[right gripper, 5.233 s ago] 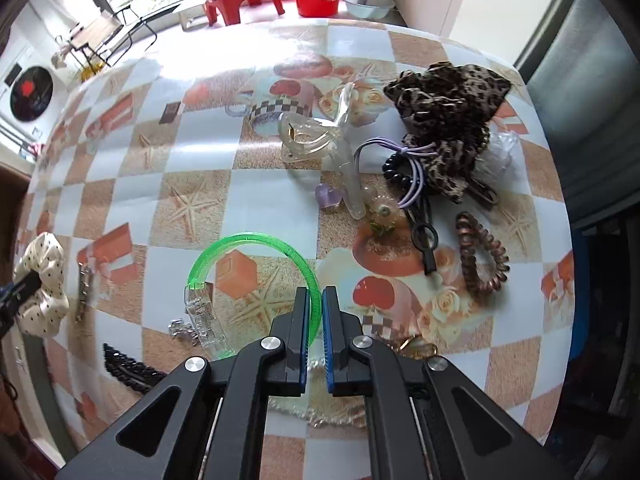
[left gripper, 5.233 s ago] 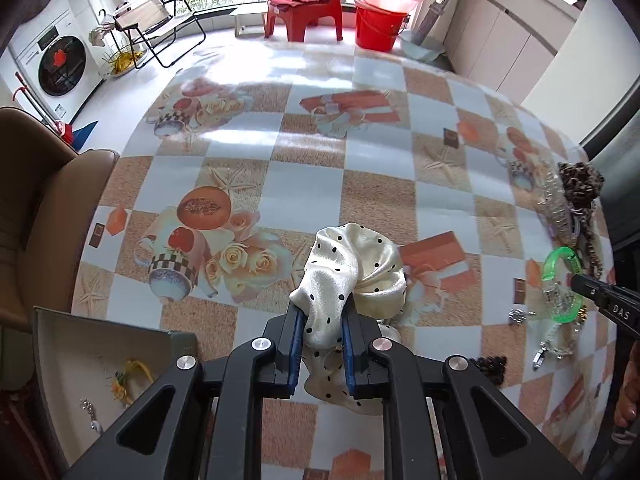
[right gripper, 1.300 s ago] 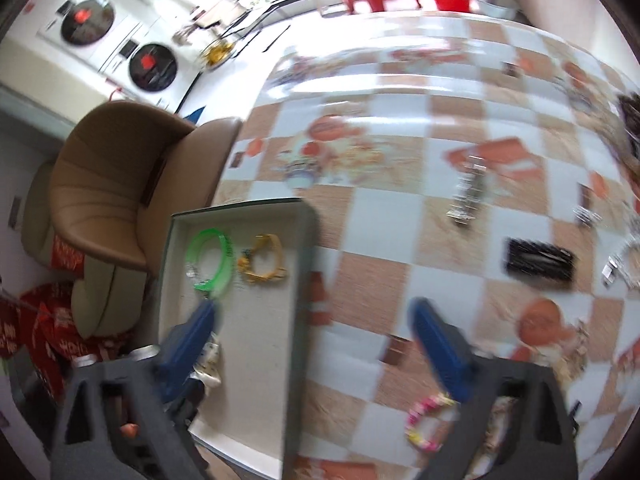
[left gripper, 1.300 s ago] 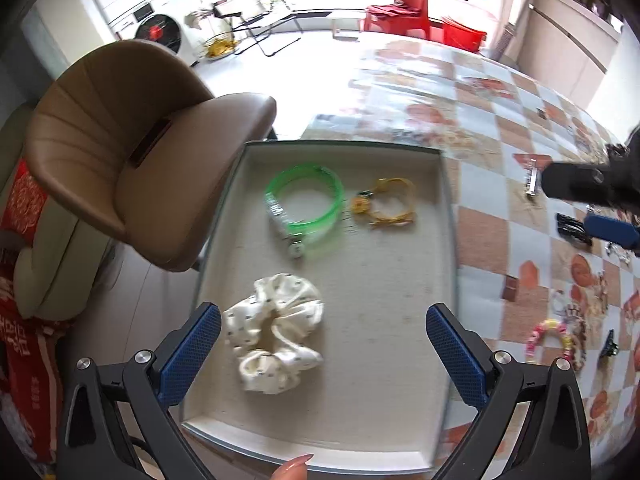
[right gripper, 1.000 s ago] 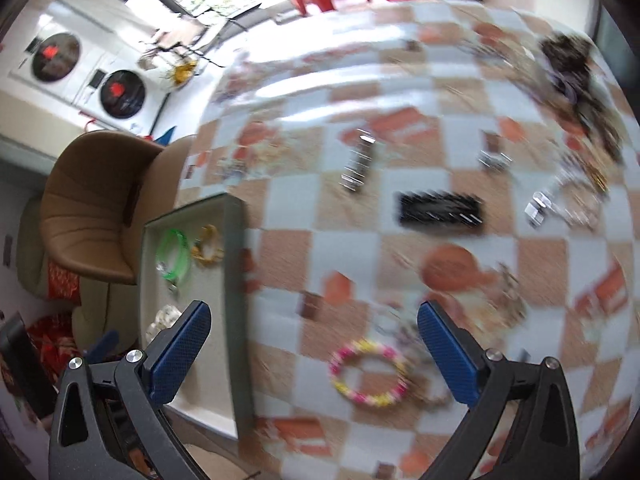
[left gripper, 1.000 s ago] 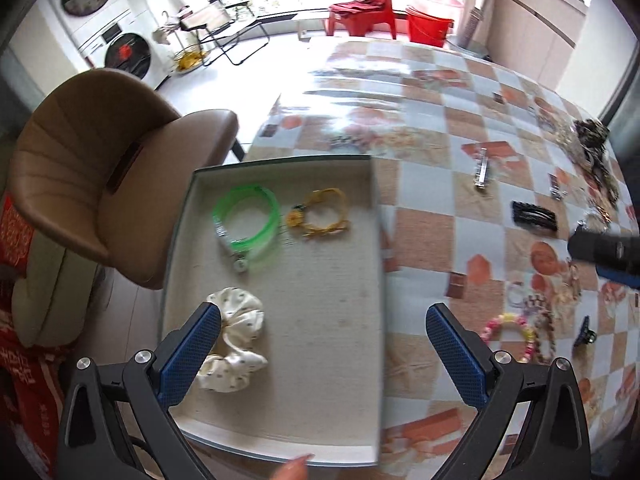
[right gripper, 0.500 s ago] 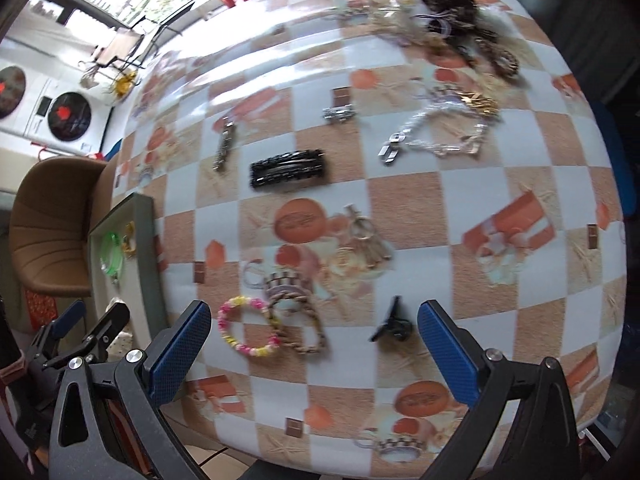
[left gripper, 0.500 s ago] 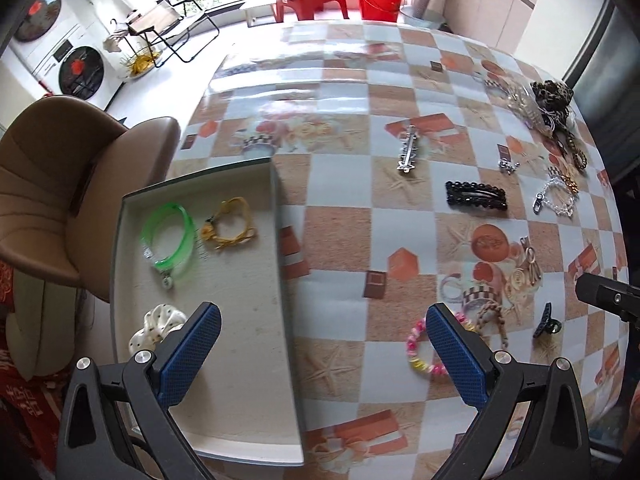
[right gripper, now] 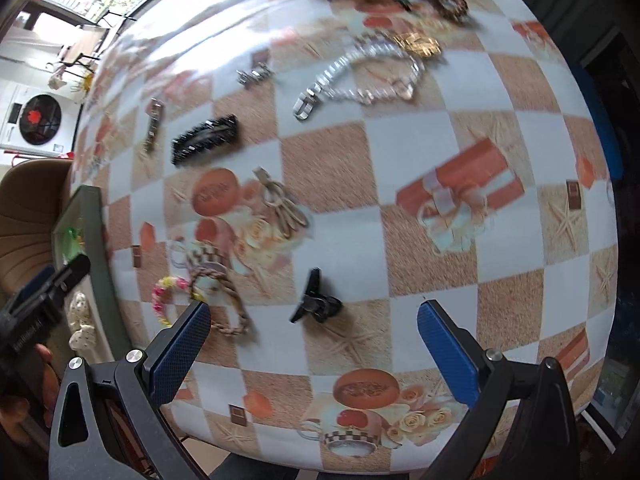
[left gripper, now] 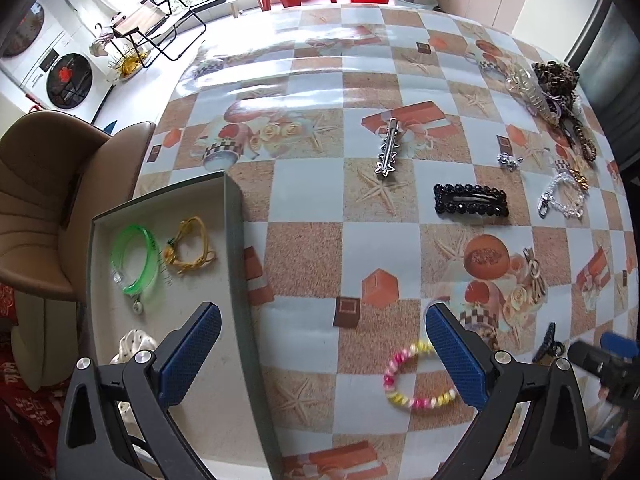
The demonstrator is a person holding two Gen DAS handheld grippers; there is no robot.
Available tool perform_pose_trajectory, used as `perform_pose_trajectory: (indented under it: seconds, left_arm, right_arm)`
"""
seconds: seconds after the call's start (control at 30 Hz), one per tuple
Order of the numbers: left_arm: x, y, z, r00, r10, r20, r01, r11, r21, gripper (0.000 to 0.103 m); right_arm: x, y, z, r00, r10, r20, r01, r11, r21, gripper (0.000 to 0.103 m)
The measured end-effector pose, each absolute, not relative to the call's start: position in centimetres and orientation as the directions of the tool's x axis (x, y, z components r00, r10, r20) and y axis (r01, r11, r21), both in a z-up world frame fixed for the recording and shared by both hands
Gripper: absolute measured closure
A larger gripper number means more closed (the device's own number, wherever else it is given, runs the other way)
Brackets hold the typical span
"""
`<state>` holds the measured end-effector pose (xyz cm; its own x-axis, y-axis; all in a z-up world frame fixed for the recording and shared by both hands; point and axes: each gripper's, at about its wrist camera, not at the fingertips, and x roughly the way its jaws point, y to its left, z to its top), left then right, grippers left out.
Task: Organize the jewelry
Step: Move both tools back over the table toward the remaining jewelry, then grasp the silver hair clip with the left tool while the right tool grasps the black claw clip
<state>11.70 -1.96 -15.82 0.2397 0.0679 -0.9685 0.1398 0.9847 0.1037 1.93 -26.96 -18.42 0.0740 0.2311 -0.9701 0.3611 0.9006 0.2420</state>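
Both tongs wide open, nothing held; next picks lie on the table just ahead.

Left gripper (left gripper: 320, 354) spread over a pink/yellow coil band (left gripper: 416, 378) near the table edge; prob. light, springy; pinch across one side of the ring; right gripper (right gripper: 314, 346) agape w/ a black claw clip (right gripper: 316, 300) just ahead; stiff, slick plastic; take its body; beyond, a black beaded barrette (left gripper: 471, 199); tray (left gripper: 234, 240) at left holds a green bangle (left gripper: 134, 258).
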Motion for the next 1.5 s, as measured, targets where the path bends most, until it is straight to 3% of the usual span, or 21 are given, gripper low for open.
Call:
perform_pose_trajectory:
  seconds: [0.27, 0.57, 0.63, 0.77, 0.9, 0.97, 1.0, 1.1, 1.27, 1.5]
  left_arm:
    - [14.9, -2.9, -17.5, 0.241, 0.037, -0.970, 0.137, 0.988, 0.071, 0.000]
    - [20.2, -5.0, -18.5, 0.291, -0.001, -0.957, 0.154, 0.987, 0.046, 0.000]
    - [21.3, -5.7, -19.0, 0.295, 0.000, -0.955, 0.165, 0.985, 0.051, 0.009]
    - [23.2, -6.7, -20.5, 0.280, -0.001, -0.960, 0.179, 0.983, 0.051, 0.014]
    - [24.3, -7.3, -21.8, 0.260, -0.003, -0.966, 0.195, 0.980, 0.050, 0.021]
    - [24.6, -7.6, -22.3, 0.253, -0.003, -0.967, 0.206, 0.977, 0.051, 0.035]
    - [24.8, -7.7, -22.7, 0.241, -0.003, -0.970, 0.210, 0.976, 0.050, 0.037]
    - [25.0, -7.7, -22.8, 0.246, -0.022, -0.969, 0.214, 0.976, 0.032, 0.044]
    - [25.0, -8.3, -22.6, 0.243, -0.063, -0.968, 0.254, 0.967, 0.001, 0.082]
    - [24.2, -8.3, -22.0, 0.251, -0.076, -0.965, 0.250, 0.968, -0.012, 0.083]
  right_arm:
    - [1.5, -26.9, -20.8, 0.057, 0.223, -0.973, 0.427, 0.876, 0.226, 0.001]
    - [2.0, -25.8, -22.5, 0.026, 0.197, -0.980, 0.430, 0.883, 0.189, 0.025]
    - [2.2, -25.4, -22.5, 0.029, 0.174, -0.984, 0.417, 0.893, 0.170, 0.028]
    - [2.7, -24.2, -22.4, 0.026, 0.110, -0.994, 0.386, 0.916, 0.112, 0.037]
    - [3.3, -22.9, -22.2, 0.033, 0.050, -0.998, 0.349, 0.935, 0.059, 0.063]
    - [3.6, -22.5, -22.1, 0.039, 0.035, -0.999, 0.339, 0.940, 0.046, 0.075]
    - [3.7, -22.4, -22.2, 0.041, 0.039, -0.998, 0.340, 0.939, 0.051, 0.078]
    - [4.0, -22.0, -22.1, 0.044, 0.047, -0.998, 0.340, 0.938, 0.059, 0.078]
    - [3.7, -23.0, -21.7, 0.062, 0.062, -0.996, 0.344, 0.936, 0.080, 0.078]
    - [2.9, -25.2, -19.8, 0.092, 0.077, -0.993, 0.358, 0.928, 0.105, 0.078]
